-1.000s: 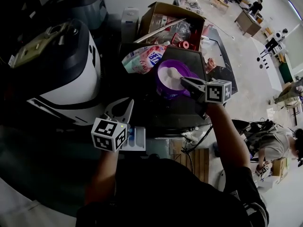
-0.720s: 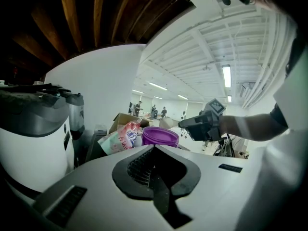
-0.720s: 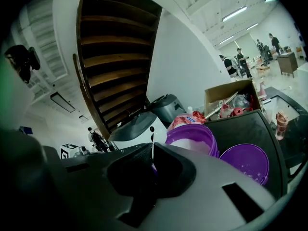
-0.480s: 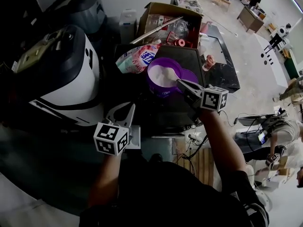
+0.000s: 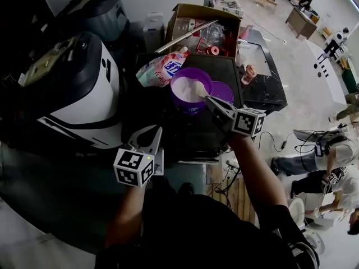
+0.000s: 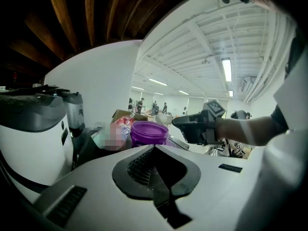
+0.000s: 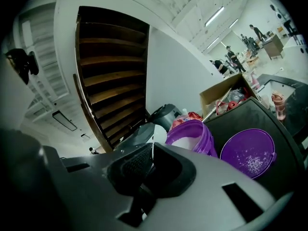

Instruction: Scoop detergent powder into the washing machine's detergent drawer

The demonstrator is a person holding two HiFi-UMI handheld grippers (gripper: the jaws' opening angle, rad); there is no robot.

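**Detergent powder (image 5: pixel 184 88): scooping stage, drawer not yet fed**

Right gripper (image 5: pixel 208 101): my jaws clamp the white scoop (image 7: pixel 159 134), bowl at the open purple tub (image 7: pixel 202 134). Left gripper (image 5: pixel 150 136): jaws closed, empty, beside the drawer (image 5: pixel 159 164). Carrying and tipping remain, I judge.

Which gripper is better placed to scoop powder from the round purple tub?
Right: the right gripper holds the white plastic scoop over the round purple tub; the left gripper is shut, empty, farther off.
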